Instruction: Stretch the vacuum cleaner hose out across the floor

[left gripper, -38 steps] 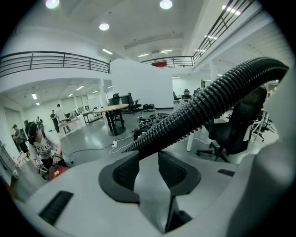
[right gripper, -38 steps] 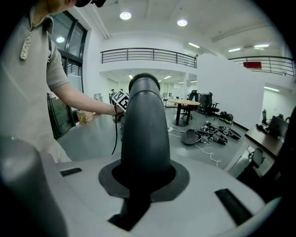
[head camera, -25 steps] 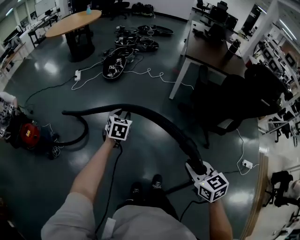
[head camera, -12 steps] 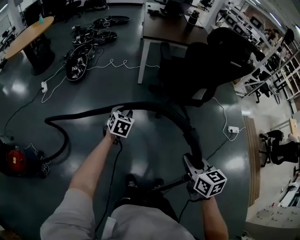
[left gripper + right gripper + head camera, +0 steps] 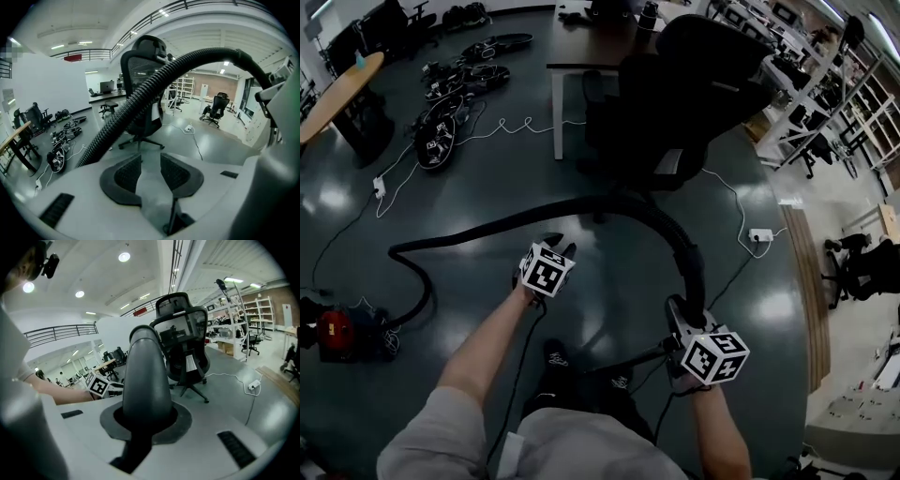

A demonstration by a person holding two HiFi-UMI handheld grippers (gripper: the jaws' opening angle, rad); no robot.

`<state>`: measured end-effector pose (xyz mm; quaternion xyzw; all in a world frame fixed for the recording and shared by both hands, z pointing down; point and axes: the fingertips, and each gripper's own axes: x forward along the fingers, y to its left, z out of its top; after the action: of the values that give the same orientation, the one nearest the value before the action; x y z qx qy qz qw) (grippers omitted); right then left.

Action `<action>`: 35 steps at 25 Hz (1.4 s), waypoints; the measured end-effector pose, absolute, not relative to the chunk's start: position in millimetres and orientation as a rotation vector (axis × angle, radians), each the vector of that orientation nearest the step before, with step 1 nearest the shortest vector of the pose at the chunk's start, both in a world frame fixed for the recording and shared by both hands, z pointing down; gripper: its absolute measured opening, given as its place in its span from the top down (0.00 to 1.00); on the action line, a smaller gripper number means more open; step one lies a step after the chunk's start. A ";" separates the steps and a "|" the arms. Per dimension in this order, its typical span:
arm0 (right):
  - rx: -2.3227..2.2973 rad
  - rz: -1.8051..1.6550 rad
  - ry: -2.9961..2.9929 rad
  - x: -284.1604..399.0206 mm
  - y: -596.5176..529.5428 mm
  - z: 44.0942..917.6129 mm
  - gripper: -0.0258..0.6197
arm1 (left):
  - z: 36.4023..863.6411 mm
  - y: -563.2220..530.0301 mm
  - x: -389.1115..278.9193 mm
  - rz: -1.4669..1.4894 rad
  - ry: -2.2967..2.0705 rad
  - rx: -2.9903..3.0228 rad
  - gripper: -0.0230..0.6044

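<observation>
Vacuum cleaner [image 5: 336, 333] at 9 o'clock on the floor [image 5: 487, 169]. Hose [image 5: 686, 255] curving from it, arching past 12 o'clock of the left gripper [image 5: 560, 247], then bending down toward 4 o'clock. Left gripper's 2 jaws parted, nothing between them, hose just ahead. Office chair [image 5: 694, 75] at 1 o'clock. Right gripper [image 5: 684, 314] at 4 o'clock, clamped round the hose's smooth end.
</observation>
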<state>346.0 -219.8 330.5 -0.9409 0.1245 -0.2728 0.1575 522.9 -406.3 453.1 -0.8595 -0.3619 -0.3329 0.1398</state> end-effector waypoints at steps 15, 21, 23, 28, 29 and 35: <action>-2.464 -0.842 0.178 298.2 -106.5 380.2 0.88 | 459.3 -240.1 217.7 -1.094 -1.471 -2.262 0.74; -2.380 -0.835 0.103 277.8 -121.9 370.2 0.88 | 440.2 -198.1 133.6 -1.007 -1.680 -2.109 0.54; -2.355 -0.832 0.080 266.6 -133.0 369.4 0.88 | 441.9 -197.6 123.1 -0.932 -1.648 -2.096 0.51; -2.261 -0.858 0.054 230.5 -174.9 372.2 0.90 | 457.2 -215.5 107.3 -0.797 -1.507 -2.100 0.51; -2.232 -0.861 0.052 224.9 -181.8 370.8 0.90 | 456.9 -220.6 105.4 -0.775 -1.484 -2.106 0.51; -2.120 -0.863 0.080 197.7 -195.8 365.6 0.90 | 441.6 -239.6 90.9 -0.686 -1.434 -2.175 0.76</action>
<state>197.7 -195.8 365.6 -0.8430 0.0318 -0.3433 0.4129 90.9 -239.6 441.6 -0.7871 -0.5190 -0.2484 0.2221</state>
